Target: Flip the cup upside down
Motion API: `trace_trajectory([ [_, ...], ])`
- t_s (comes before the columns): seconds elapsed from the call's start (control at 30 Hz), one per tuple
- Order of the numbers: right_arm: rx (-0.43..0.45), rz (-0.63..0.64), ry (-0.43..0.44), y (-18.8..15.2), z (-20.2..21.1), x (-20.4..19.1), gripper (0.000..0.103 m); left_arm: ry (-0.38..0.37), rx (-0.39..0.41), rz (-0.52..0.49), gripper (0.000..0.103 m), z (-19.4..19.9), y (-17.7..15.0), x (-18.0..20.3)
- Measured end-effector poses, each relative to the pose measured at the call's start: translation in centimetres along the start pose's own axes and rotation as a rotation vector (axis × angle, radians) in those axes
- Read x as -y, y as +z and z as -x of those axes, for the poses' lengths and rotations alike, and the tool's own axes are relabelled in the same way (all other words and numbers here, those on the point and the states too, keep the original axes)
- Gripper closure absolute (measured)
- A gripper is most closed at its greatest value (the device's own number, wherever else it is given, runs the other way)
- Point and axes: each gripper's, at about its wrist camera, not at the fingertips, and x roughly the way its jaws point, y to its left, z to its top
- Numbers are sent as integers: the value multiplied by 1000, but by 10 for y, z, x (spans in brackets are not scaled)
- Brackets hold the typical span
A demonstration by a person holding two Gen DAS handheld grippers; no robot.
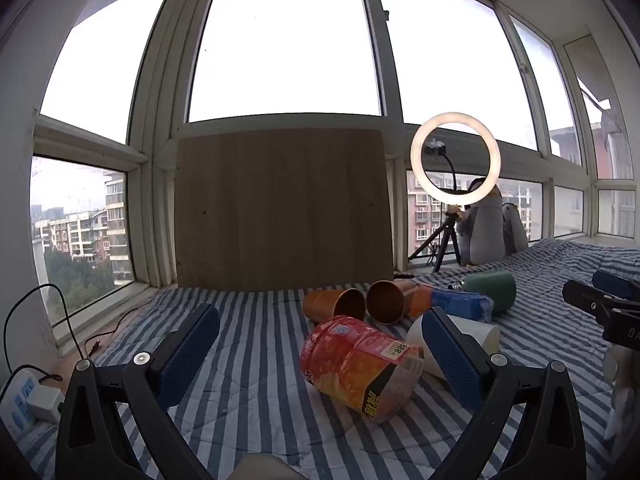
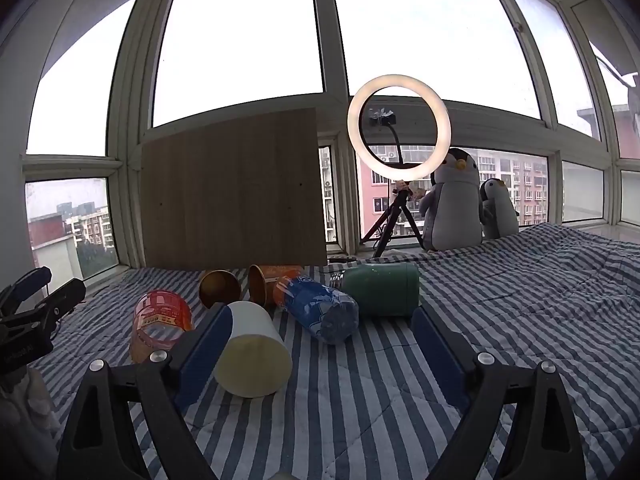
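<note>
Several cups lie on their sides on a striped blanket (image 1: pixel 256 364). A red-orange clear plastic cup (image 1: pixel 360 364) lies between my left gripper's (image 1: pixel 320 356) open fingers, which do not touch it. It also shows in the right wrist view (image 2: pixel 160 320). A white paper cup (image 2: pixel 252 352) lies just inside my right gripper's left finger, mouth toward the camera; in the left wrist view (image 1: pixel 480 332) it sits behind the right finger. My right gripper (image 2: pixel 320 344) is open and empty. Two brown paper cups (image 1: pixel 360 304) lie behind.
A blue-labelled bottle (image 2: pixel 320 308) and a green flask (image 2: pixel 380 292) lie on the blanket (image 2: pixel 520 300). A wooden board (image 2: pixel 236 192), a ring light on a tripod (image 2: pixel 400 136) and two plush penguins (image 2: pixel 456 204) stand at the window. A power strip (image 1: pixel 24 404) lies at far left.
</note>
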Motion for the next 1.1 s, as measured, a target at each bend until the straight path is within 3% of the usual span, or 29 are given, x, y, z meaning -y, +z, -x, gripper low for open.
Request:
trace_trajectory([
  [1.1, 2, -23, 6, 5, 4, 3, 11, -1, -15, 0, 0, -6, -12, 5],
])
